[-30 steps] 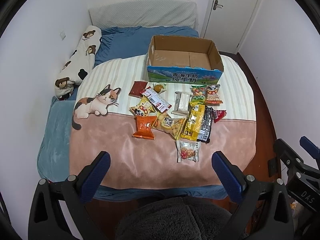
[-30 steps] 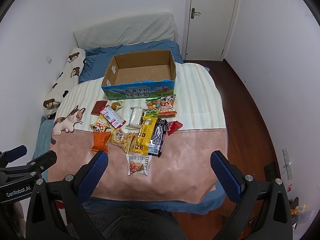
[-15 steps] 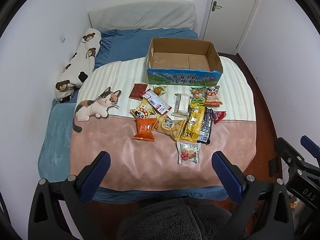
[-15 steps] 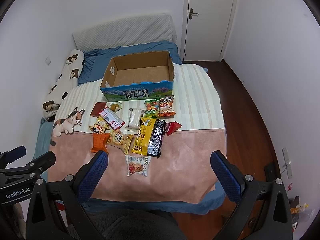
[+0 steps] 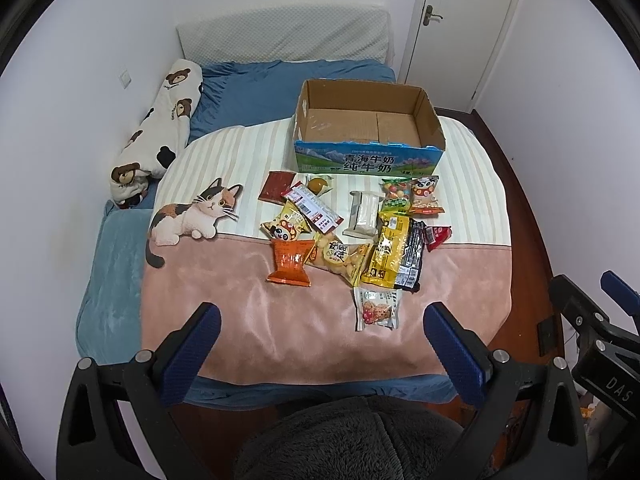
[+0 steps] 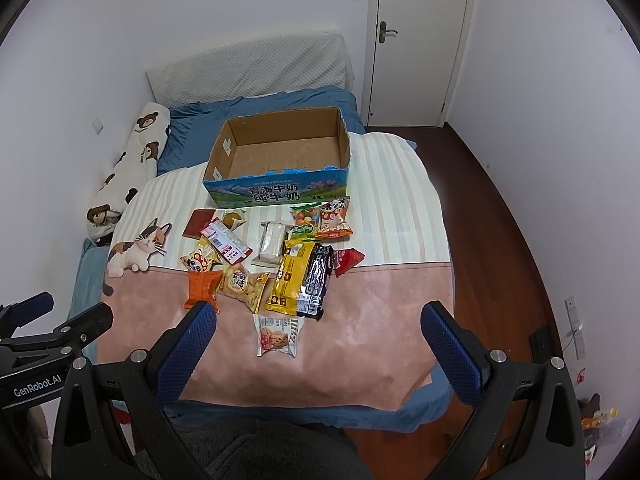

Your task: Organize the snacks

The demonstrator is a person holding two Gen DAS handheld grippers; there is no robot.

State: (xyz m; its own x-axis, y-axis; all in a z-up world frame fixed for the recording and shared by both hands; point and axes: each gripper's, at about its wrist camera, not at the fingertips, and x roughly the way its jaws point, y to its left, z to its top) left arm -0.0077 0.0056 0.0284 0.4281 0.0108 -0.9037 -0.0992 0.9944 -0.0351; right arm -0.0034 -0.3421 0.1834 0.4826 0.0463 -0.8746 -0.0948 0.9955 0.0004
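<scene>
Several snack packets lie in a loose pile on the bed blanket: an orange bag (image 5: pixel 289 261), a yellow bar pack (image 5: pixel 390 254), a black pack (image 5: pixel 412 256) and, nearest me, a small white cookie packet (image 5: pixel 377 308). Behind the pile stands an empty open cardboard box (image 5: pixel 366 162) with a blue printed front. My left gripper (image 5: pixel 322 340) hangs open above the bed's near edge, holding nothing. The right wrist view has the same pile, the cookie packet (image 6: pixel 276 335) and the box (image 6: pixel 276 192). My right gripper (image 6: pixel 318 338) is also open and empty.
A pink and striped cat-print blanket (image 5: pixel 248 312) covers the blue bed (image 5: pixel 112 280). A long bear-print pillow (image 5: pixel 160 132) lies along the left wall. A closed white door (image 6: pixel 416 40) and wooden floor (image 6: pixel 500 240) are at the right. A dark fleece garment (image 5: pixel 352 440) fills the bottom.
Both grippers have drifted slightly back and up, so the bed and snacks sit a little lower and farther. The snacks and the box have not moved. Both grippers stay open.
</scene>
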